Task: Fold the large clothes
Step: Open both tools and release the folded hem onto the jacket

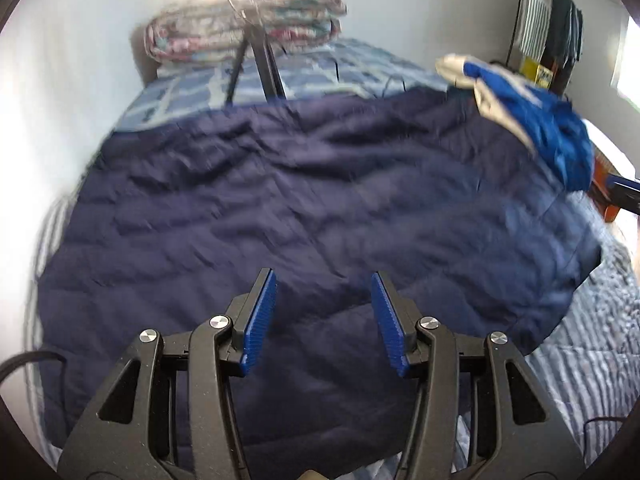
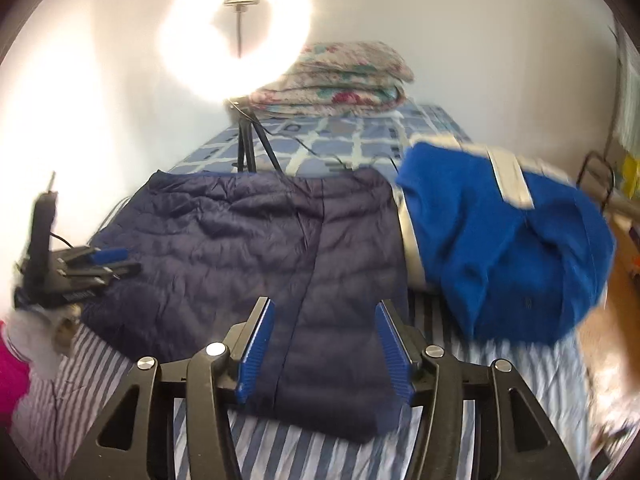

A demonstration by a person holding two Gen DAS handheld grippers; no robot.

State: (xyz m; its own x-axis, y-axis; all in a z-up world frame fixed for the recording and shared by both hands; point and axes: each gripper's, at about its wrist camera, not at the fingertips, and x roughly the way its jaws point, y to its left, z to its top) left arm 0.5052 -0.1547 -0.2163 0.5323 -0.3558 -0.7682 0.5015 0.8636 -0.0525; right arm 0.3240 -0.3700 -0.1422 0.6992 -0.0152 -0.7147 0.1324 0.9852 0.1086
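I see my left gripper point(image 1: 323, 280) and right gripper point(image 2: 324, 308) both spread apart, empty, above the folded navy quilted jacket point(image 2: 256, 236). A bright blue garment point(image 2: 500, 248) lies bunched beside it (on the striped bed sheet point(image 2: 328, 448)).

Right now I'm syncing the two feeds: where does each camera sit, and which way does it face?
Left wrist: on the left gripper, looking down over the navy quilted jacket; its own open fingers show.
Right wrist: on the right gripper, facing the jacket's near edge; its open fingers and the left gripper show.
Shared: the jacket, blue garment, ring light, folded quilt.
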